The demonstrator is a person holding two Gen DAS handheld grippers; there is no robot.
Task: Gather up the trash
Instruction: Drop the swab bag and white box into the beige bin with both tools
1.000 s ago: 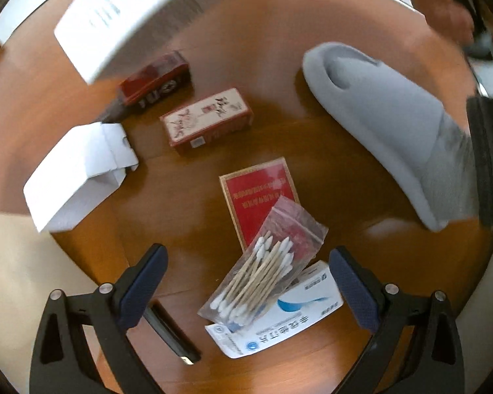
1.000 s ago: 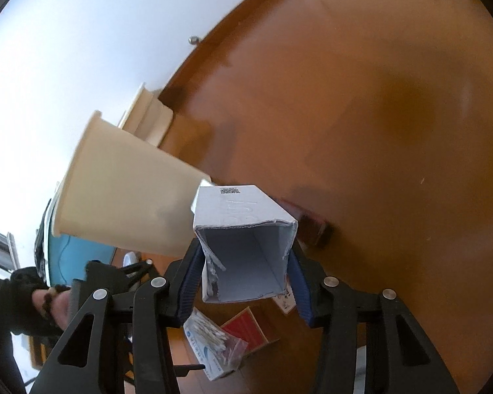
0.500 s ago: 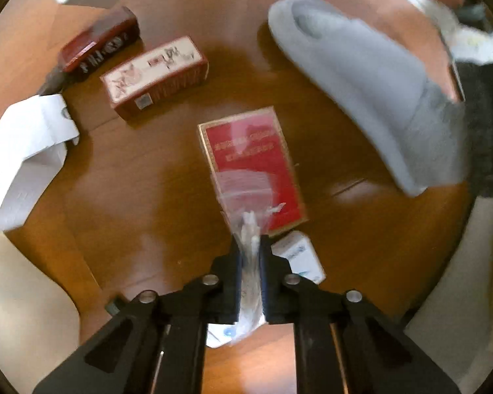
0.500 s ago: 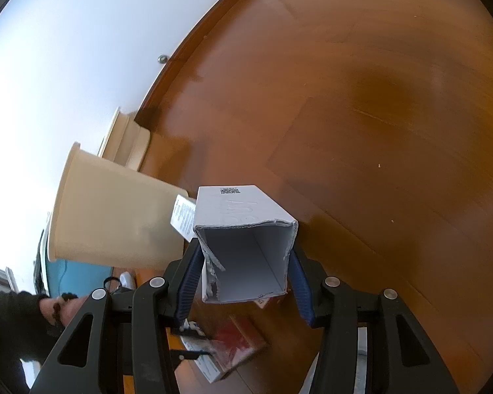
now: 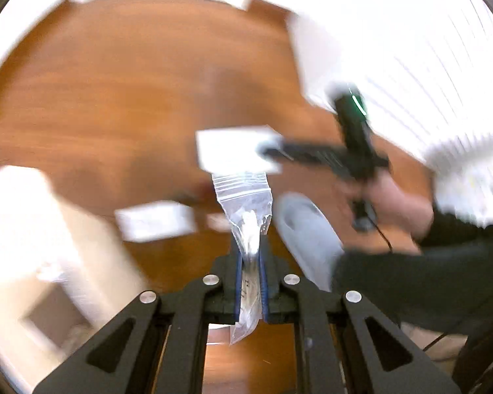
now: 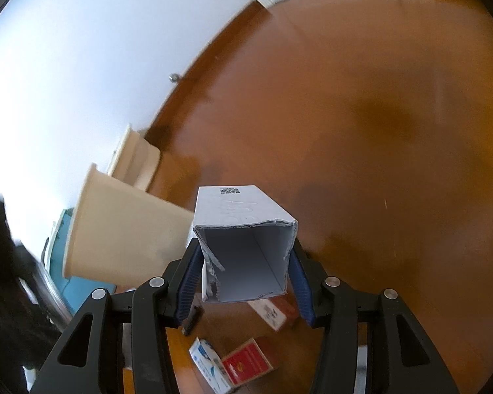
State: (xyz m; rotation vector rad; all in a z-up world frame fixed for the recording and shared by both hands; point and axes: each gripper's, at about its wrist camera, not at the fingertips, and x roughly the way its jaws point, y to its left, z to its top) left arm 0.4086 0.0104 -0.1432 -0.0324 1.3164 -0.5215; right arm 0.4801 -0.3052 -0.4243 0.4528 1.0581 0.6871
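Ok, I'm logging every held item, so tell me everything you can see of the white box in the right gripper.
The white box is a long, rectangular cardboard carton, empty, its torn open end facing the camera. A small printed code sits on its top face near the far end. The right gripper clamps it from both sides with its blue pads, holding it above the wooden floor.

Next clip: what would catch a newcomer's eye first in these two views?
In the left wrist view, the left tool pinches a clear zip bag of cotton swabs, held up above the blurred wooden floor. In the right wrist view, the right tool clamps an open white carton, with a beige bin just to its left.
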